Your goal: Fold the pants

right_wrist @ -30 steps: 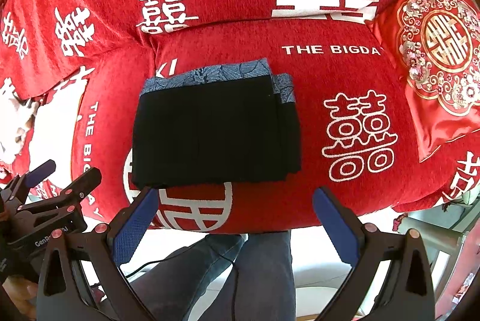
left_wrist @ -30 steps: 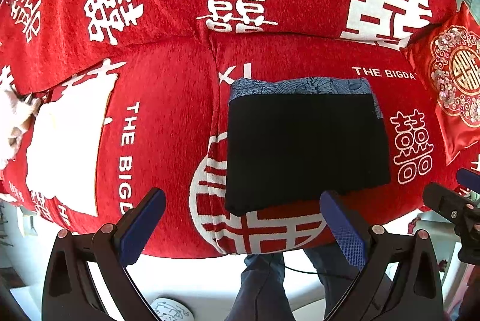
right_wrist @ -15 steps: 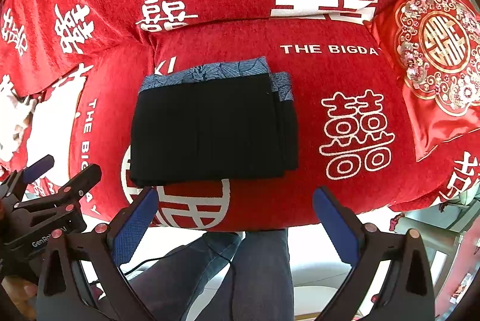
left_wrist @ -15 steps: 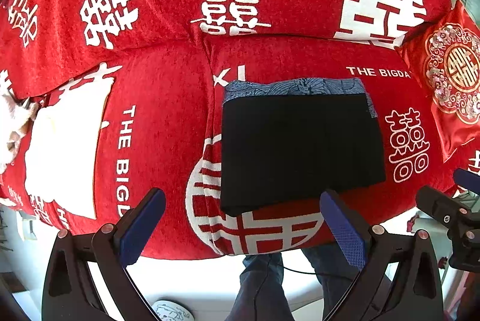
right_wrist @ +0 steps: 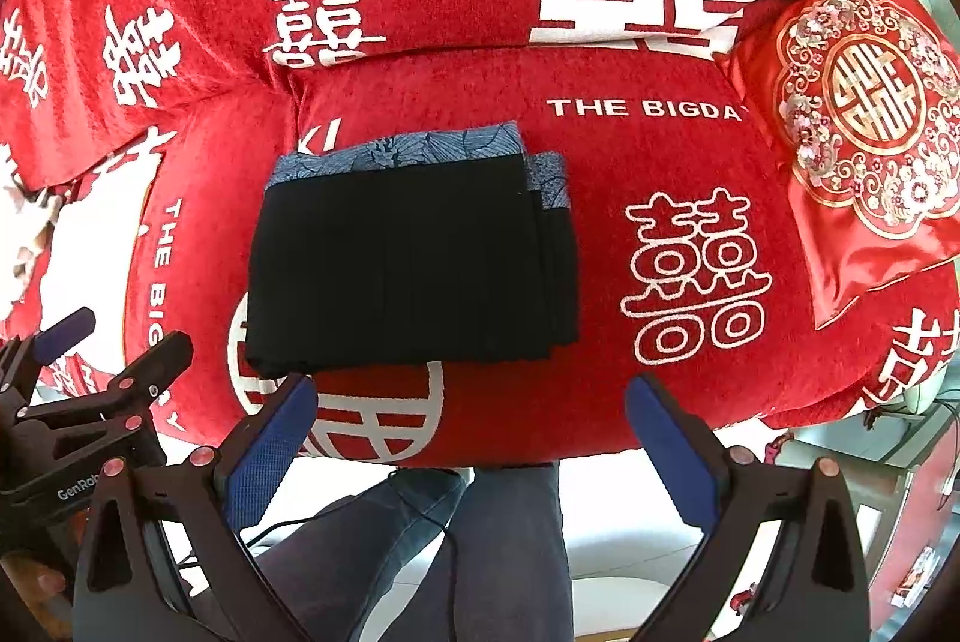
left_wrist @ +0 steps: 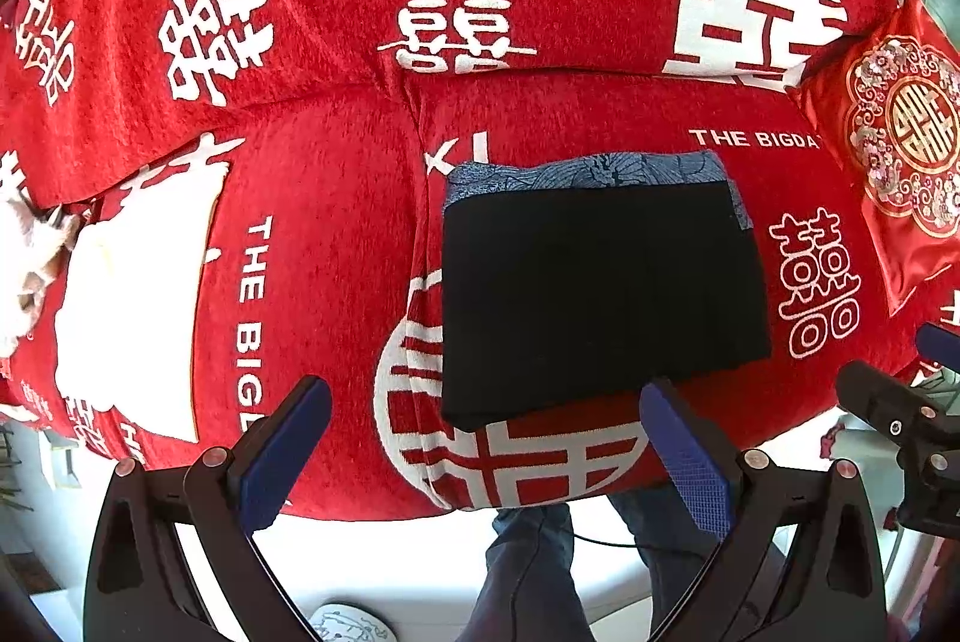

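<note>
Black pants [left_wrist: 600, 294], blue patterned waistband: folded into a compact rectangle, lying on the red sofa seat cushion [left_wrist: 336, 246]. Left gripper [left_wrist: 480, 438] and right gripper [right_wrist: 474, 438]: both spread wide, empty, hanging off the cushion's front edge. Fold appears finished; best left undisturbed.

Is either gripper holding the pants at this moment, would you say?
No, the left gripper and right gripper are both open with nothing between their fingers, and the folded pants lie on the sofa.
</note>
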The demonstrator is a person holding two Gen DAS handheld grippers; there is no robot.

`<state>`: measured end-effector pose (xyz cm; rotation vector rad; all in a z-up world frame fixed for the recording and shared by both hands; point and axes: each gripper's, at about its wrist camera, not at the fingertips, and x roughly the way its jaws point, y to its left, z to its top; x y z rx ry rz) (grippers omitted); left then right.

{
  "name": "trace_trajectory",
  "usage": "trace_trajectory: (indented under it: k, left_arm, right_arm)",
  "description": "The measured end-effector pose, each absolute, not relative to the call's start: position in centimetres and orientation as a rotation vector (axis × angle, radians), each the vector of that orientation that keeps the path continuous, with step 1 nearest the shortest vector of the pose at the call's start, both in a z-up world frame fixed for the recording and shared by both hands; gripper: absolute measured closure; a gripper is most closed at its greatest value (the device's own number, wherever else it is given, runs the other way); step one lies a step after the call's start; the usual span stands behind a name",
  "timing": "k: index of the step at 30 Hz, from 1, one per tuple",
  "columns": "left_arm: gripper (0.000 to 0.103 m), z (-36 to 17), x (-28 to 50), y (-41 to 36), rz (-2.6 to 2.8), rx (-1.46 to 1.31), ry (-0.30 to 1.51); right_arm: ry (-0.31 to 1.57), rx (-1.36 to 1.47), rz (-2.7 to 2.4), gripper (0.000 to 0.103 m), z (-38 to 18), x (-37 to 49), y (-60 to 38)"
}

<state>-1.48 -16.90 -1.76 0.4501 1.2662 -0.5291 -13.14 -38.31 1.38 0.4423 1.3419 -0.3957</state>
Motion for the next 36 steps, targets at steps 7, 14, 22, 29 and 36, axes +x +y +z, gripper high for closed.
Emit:
trace_trajectory:
  k: [7,14,22,29,36]
  left_arm:
    - [0.000,-1.5,-1.9,-16.7,-0.541,0.467,1.251]
    - [0.000,-1.4,-2.0,-16.6,-0.537,0.463,1.253]
    - [0.000,-0.7,-2.2,-16.7,-0.555,0.438,1.228]
    - [0.000,-0.7,-2.0,-16.7,-0.549,0.429,1.231]
    - [0.000,-0.7,-1.9,-16.3,-0.540,0.414,1.224]
  right_arm:
    - [1.336,0.430,-0.400,0.000,1.5,-13.3,-38.2]
    - [1.336,0.426,-0.400,0.000,1.6,-13.5,-38.1]
    - [1.335,0.425,-0.397,0.000,1.5,-13.6,-37.9]
    - [1.337,0.426,-0.394,0.000,1.5,-13.5,-37.7]
    - [1.343,0.429,-0.392,0.000,1.3,-13.5,-37.4]
